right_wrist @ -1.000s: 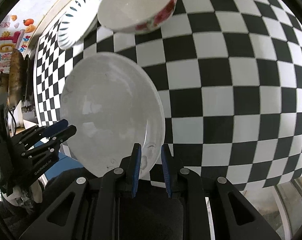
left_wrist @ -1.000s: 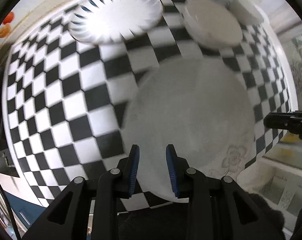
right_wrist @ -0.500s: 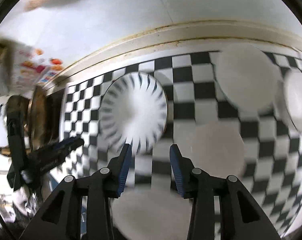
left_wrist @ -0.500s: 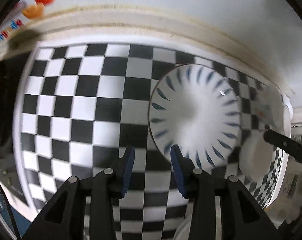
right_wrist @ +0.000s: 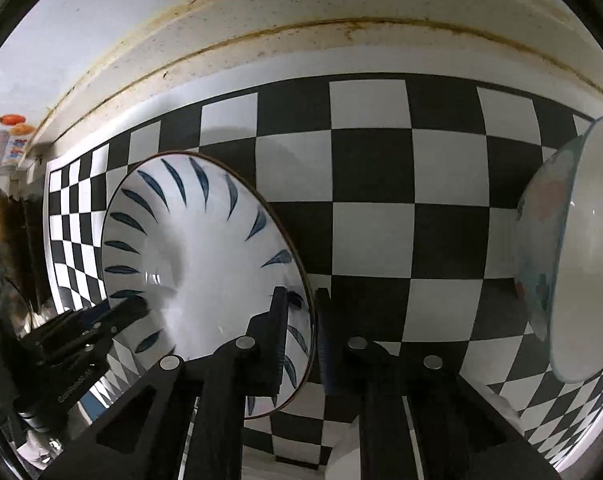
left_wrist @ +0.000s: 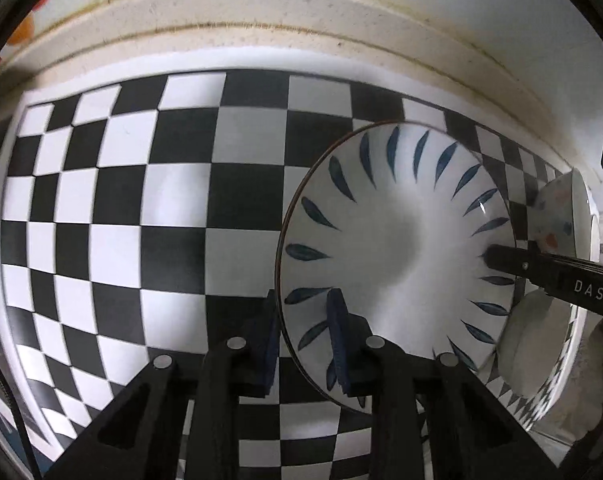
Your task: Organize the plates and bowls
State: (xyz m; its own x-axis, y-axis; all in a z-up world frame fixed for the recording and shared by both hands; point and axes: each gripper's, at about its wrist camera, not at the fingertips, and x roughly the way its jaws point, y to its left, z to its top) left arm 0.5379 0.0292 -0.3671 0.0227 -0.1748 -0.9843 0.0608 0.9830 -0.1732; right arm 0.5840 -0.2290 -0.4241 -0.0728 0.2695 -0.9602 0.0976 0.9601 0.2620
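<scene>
A white plate with blue leaf strokes (left_wrist: 397,248) lies on the checkered cloth (left_wrist: 141,200) near the back wall. My left gripper (left_wrist: 303,332) straddles its near-left rim, one finger inside and one outside, jaws close to the rim. My right gripper (right_wrist: 301,328) straddles the opposite rim of the same plate (right_wrist: 197,256) in the same way. Whether either jaw presses the rim I cannot tell. A flower-patterned bowl (right_wrist: 569,256) stands to the right, also in the left wrist view (left_wrist: 561,216).
A plain white plate (left_wrist: 533,340) lies near the table's right edge behind the right gripper's body (left_wrist: 561,280). The stained wall ledge (right_wrist: 341,28) runs along the back. Clutter and stickers (right_wrist: 9,140) sit at far left.
Both grippers have moved away from the plain white plate and forward to the blue-leaf plate. Each now has the plate's rim between its fingers.
</scene>
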